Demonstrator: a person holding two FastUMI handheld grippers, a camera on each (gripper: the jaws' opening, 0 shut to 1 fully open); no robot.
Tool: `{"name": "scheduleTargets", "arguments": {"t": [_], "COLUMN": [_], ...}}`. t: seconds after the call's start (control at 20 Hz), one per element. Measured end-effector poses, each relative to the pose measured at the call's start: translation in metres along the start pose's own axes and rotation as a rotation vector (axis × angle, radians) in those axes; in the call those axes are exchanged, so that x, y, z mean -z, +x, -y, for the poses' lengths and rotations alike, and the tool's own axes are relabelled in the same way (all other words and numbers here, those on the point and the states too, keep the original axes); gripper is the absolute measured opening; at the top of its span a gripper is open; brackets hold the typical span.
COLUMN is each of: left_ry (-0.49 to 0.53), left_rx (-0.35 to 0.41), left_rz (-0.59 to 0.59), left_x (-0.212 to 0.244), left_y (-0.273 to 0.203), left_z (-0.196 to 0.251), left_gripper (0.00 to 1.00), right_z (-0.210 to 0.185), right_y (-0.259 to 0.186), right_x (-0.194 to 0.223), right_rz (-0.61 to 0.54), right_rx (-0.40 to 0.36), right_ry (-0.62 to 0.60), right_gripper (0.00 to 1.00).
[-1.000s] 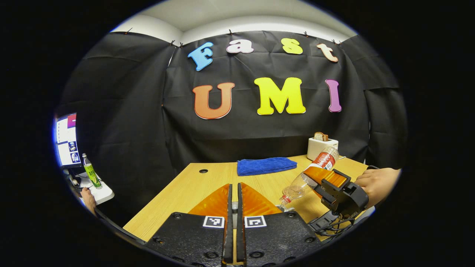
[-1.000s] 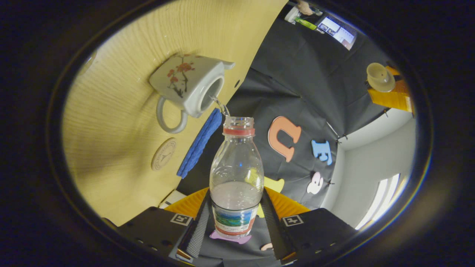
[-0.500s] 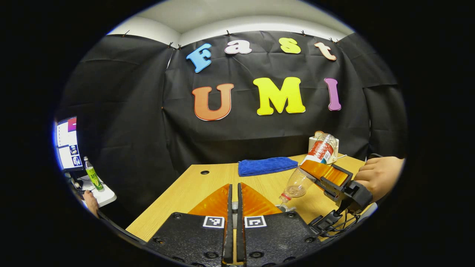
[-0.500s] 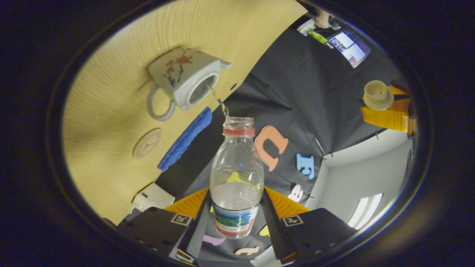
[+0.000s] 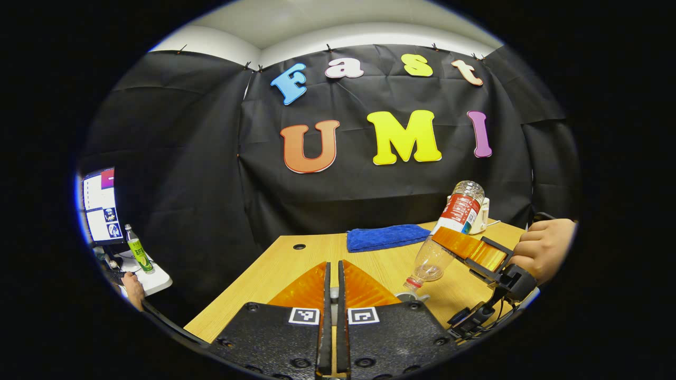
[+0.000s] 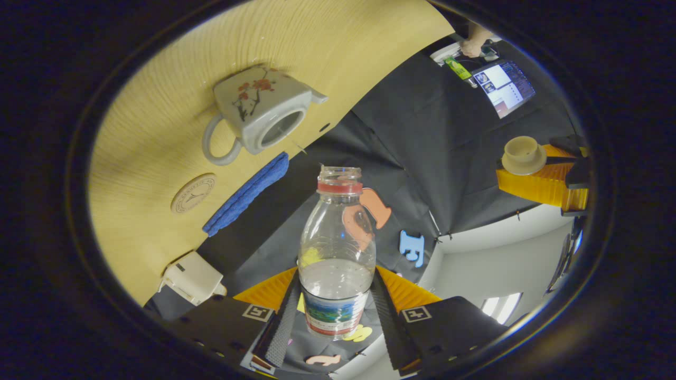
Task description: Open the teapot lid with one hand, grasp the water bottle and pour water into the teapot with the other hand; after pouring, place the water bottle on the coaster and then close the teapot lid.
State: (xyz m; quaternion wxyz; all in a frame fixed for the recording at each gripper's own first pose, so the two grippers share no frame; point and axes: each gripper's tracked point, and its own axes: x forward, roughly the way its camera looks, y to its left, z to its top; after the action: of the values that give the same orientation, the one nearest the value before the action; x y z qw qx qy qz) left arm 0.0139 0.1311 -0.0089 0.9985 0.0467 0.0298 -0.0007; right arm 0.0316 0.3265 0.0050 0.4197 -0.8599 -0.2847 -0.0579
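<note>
Right gripper view gives us one water bottle (image 6: 336, 248) clamped between both fingers of our right gripper (image 6: 336, 316), tipped neck-down toward the one teapot (image 6: 259, 113) standing open on the table (image 6: 158, 132), some water still inside the bottle. Near the teapot lie one round coaster (image 6: 193, 193), one blue cloth (image 6: 246, 193) and one white toaster (image 6: 191, 277). We hold the single teapot lid (image 6: 523, 155) in our left gripper (image 5: 331, 306), its fingers close together on the lid's knob, well apart from the pot.
</note>
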Motion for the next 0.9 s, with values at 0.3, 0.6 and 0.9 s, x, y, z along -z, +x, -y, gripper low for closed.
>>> {"name": "scheduleTargets", "arguments": {"t": [0.3,0.6,0.9], "left_ry": [0.035,0.021,-0.009], "left_rx": [-0.012,-0.019,-0.027], "left_rz": [-0.012,0.001,-0.016], "left_x": [0.005,0.000,0.010], "left_y": [0.002,0.004,0.010], "left_z": [0.001,-0.002,-0.006], "left_gripper": [0.06,0.06,0.06], "right_z": [-0.001,-0.009,-0.005], "right_y": [-0.001,0.006,-0.007], "right_x": [-0.001,0.005,0.042], "right_rz": [0.005,-0.003,0.008], "right_rx": [0.023,0.048,0.117], "right_ry": [0.014,0.290,0.720], "right_gripper": [0.72,0.73,0.73]}}
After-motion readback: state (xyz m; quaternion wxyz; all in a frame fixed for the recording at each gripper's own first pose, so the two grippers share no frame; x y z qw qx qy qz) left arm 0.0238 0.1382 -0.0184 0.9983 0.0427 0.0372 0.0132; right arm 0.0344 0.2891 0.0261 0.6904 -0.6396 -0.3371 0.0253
